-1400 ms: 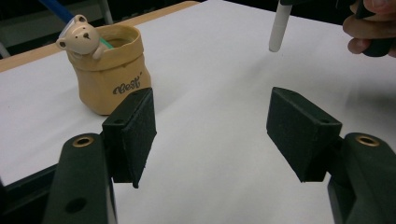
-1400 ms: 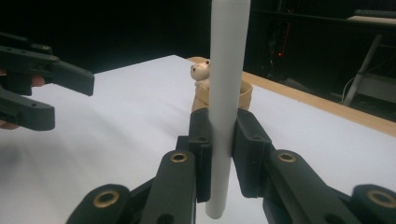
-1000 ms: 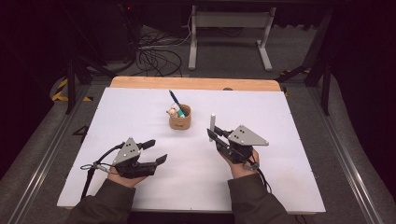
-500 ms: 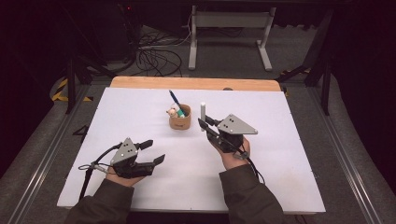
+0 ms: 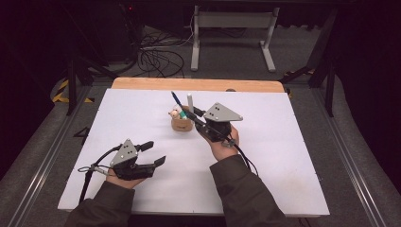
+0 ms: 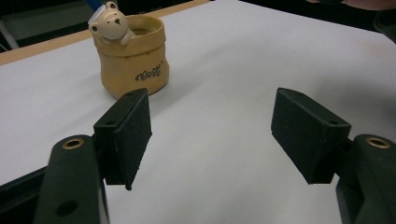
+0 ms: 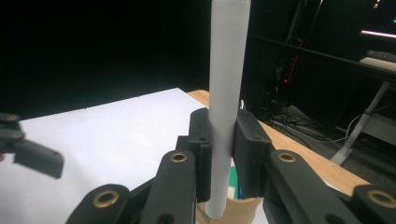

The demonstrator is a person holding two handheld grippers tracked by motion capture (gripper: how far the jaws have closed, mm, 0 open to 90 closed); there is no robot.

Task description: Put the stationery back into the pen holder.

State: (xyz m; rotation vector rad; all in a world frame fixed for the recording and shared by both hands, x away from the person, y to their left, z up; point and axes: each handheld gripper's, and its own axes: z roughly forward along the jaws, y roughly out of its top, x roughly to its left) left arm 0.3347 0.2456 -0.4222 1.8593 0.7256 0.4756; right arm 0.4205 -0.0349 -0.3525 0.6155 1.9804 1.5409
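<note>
A tan sack-shaped pot (image 5: 182,125) with a small bear figure on its rim stands mid-table and holds a blue pen (image 5: 175,99). My right gripper (image 5: 193,116) is right beside the pot's right side, shut on a white marker (image 5: 190,101) that stands upright. In the right gripper view the marker (image 7: 226,93) is pinched between the pads, and its lower end hangs at the pot's mouth (image 7: 243,207). Whether it is inside I cannot tell. My left gripper (image 5: 155,152) rests at the front left, open and holding nothing. Its view shows the pot (image 6: 133,65) ahead of its wide-apart jaws.
A white sheet (image 5: 283,156) covers the table, with a wooden strip (image 5: 198,84) along the far edge. Dark floor, cables and a metal stand leg (image 5: 195,42) lie beyond. The left gripper (image 7: 32,156) shows in the right gripper view.
My right gripper has carried the white marker left and slightly up, from clear table to right beside the pot. The left gripper has stayed where it was.
</note>
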